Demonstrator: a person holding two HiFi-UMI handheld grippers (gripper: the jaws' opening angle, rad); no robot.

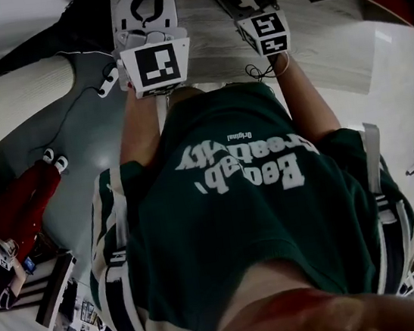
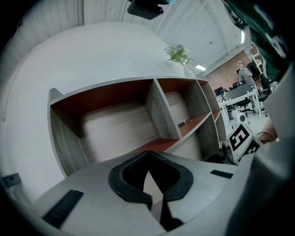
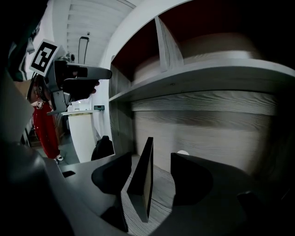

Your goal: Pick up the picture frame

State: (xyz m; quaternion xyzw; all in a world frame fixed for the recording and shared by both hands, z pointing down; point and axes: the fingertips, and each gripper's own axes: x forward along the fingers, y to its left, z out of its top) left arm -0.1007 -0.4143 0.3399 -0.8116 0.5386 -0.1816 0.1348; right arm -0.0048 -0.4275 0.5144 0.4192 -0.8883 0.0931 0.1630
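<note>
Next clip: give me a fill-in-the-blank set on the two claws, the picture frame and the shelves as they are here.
1. The picture frame stands edge-on between the jaws of the right claw, and those jaws are ___.
2. The left claw has its jaws ___, with nothing between them.
3. The plant stands on ___ of the shelf unit.

Missing words: apart; together; top

Picture frame [image 3: 145,184] stands edge-on between parted jaws of the right gripper [image 3: 150,162], clear gap on its right. Shelf board [image 3: 207,76] low overhead, back panel [image 3: 207,133] behind; upper compartments [image 2: 115,124] open, split by a divider [image 2: 159,110]
</note>
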